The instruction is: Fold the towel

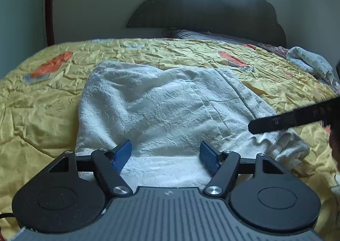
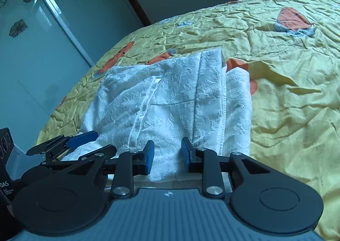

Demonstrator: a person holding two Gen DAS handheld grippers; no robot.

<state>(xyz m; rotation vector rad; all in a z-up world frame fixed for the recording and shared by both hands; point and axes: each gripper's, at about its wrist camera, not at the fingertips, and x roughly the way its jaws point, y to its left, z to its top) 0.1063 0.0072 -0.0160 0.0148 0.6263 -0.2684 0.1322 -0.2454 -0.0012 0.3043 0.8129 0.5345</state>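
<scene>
A bedroom: a bed under a crumpled yellow quilt (image 1: 191,54) with orange patches, a dark headboard (image 1: 212,7) at its far end and a glass wardrobe door (image 2: 31,49) to one side. The white towel (image 1: 159,109) lies on the quilt at the near edge, well short of the headboard, rumpled and loosely doubled over itself, with a hemmed flap lying along its right side. I judge the fold begun but untidy: layers overlap unevenly and the edges do not line up. The left gripper (image 1: 165,157) hovers over the towel's near edge with fingers spread wide, holding nothing. The right gripper (image 2: 167,153), nearer that flap, stands narrower; cloth lies between its pads, not clamped
</scene>
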